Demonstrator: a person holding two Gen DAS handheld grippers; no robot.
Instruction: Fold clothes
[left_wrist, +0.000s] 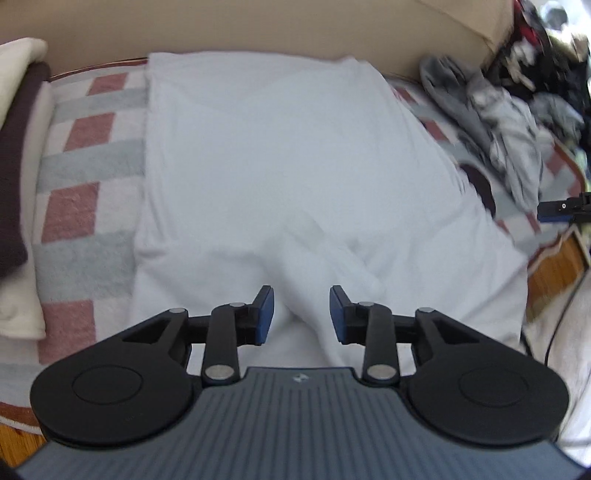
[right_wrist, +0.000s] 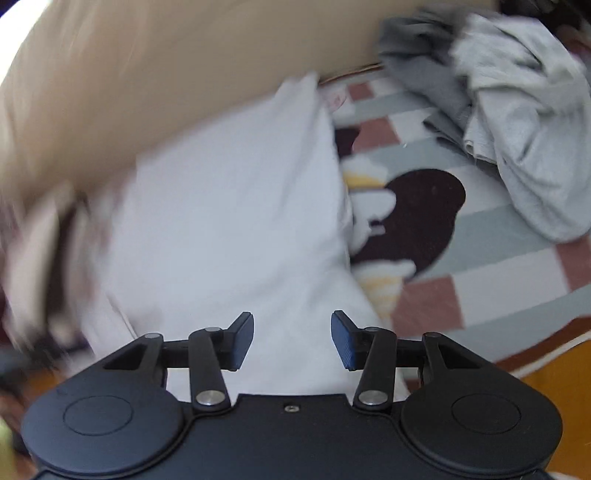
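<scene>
Checked pink, grey and white blanket under a beige backrest — white cloth garment spread flat across it.

Left gripper hovers over the garment's near edge, where a raised fold sits; jaws parted wide, nothing between them. Right gripper likewise above the white garment — jaws well apart, empty; this view is motion-blurred. Heap of crumpled grey clothes lies on the blanket to the right, apart from the garment. Folded dark brown and cream textiles lie at the left edge.
</scene>
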